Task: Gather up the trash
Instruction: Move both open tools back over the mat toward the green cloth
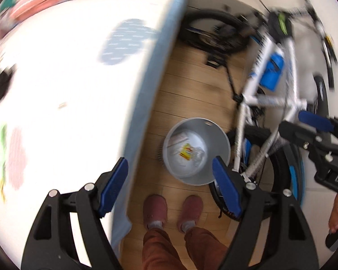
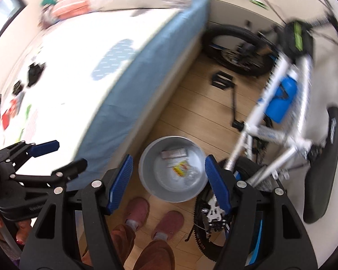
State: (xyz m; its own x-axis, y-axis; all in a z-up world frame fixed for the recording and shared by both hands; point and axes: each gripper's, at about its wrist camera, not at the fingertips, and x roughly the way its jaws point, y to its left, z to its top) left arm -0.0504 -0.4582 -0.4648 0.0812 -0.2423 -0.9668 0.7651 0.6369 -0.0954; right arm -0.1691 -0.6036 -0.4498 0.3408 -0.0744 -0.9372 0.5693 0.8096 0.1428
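Observation:
A grey round bin [image 1: 216, 135] stands on the wood floor beside the bed, also in the right wrist view [image 2: 146, 157]. It holds a yellow wrapper [image 1: 186, 152], a clear plastic bottle [image 1: 198, 155] and a pale packet [image 2: 174, 153]. My left gripper [image 1: 170, 180] is open and empty, above the bed's edge and the bin. My right gripper [image 2: 169, 176] is open and empty, above the bin. More small trash pieces [image 2: 10, 112] lie on the bed at the left. Each gripper shows in the other's view: the right one [image 1: 304, 123], the left one [image 2: 63, 155].
The bed [image 2: 128, 85] with a white cover and blue sheet fills the left. A white and blue bicycle [image 2: 281, 103] leans at the right, close to the bin. The person's feet in pink slippers [image 1: 173, 209] stand in front of the bin. Black items [image 2: 33, 73] lie on the bed.

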